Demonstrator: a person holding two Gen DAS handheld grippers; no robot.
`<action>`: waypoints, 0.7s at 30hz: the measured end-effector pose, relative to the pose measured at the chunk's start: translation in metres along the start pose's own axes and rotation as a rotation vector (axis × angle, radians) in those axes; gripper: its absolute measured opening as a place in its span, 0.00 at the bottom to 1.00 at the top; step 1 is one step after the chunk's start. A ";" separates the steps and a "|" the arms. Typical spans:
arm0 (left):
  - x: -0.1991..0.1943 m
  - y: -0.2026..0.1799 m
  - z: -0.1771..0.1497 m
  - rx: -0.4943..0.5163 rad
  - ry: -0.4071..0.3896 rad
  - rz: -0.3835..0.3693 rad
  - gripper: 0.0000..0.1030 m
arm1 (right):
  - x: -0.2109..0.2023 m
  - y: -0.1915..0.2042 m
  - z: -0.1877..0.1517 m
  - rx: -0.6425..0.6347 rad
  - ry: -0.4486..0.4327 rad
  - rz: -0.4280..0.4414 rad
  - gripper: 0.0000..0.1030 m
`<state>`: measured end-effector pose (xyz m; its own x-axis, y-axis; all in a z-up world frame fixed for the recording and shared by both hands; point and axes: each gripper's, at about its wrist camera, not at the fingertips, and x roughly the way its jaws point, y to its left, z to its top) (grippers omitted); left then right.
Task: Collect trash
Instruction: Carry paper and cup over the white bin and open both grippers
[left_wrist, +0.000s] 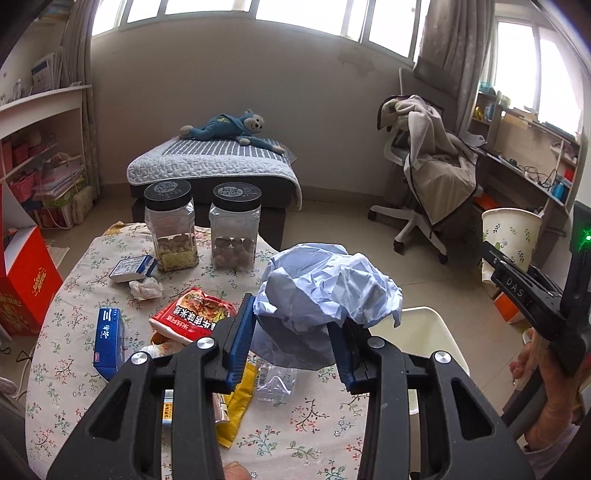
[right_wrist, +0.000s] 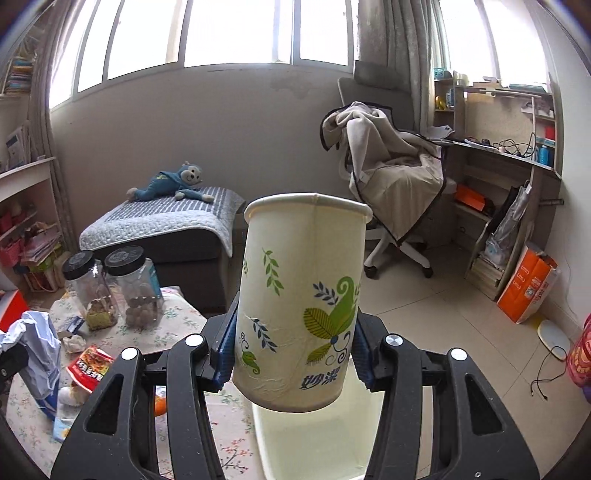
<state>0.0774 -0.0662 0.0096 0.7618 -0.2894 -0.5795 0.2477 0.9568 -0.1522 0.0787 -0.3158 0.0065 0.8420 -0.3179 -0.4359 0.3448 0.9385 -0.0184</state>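
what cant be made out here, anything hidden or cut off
- Inside of the paper cup: right wrist view sees only its outer wall.
- Table near edge: left wrist view, hidden behind the left gripper and crumpled paper.
- Plastic bottle: mostly hidden under that paper.
- Jar lid text: too small.

Surface, floral cloth: crowded.
- Far edge: two black-lidded jars side by side, a narrow gap between them; a barrier to reaching straight across.
- Left of centre: small box, crumpled tissue, red snack packet, blue carton, close together with thin strips of bare cloth between.
- Near edge: yellow wrapper and clear plastic bottle, partly under the left gripper.
- Air above surface: filled by crumpled blue paper in those jaws.
- Right of surface: open floor; draped office chair and desk well beyond.
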 end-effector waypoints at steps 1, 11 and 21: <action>0.003 -0.006 0.000 0.009 0.001 -0.005 0.38 | 0.006 -0.007 -0.002 0.012 0.011 -0.011 0.47; 0.046 -0.074 0.002 0.065 0.039 -0.091 0.38 | 0.028 -0.045 -0.012 0.076 0.074 -0.059 0.50; 0.073 -0.133 0.010 0.104 0.055 -0.162 0.38 | 0.019 -0.095 -0.004 0.236 0.034 -0.124 0.81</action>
<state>0.1065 -0.2148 -0.0045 0.6737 -0.4348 -0.5975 0.4271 0.8889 -0.1653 0.0602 -0.4100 -0.0032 0.7738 -0.4204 -0.4738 0.5354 0.8338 0.1347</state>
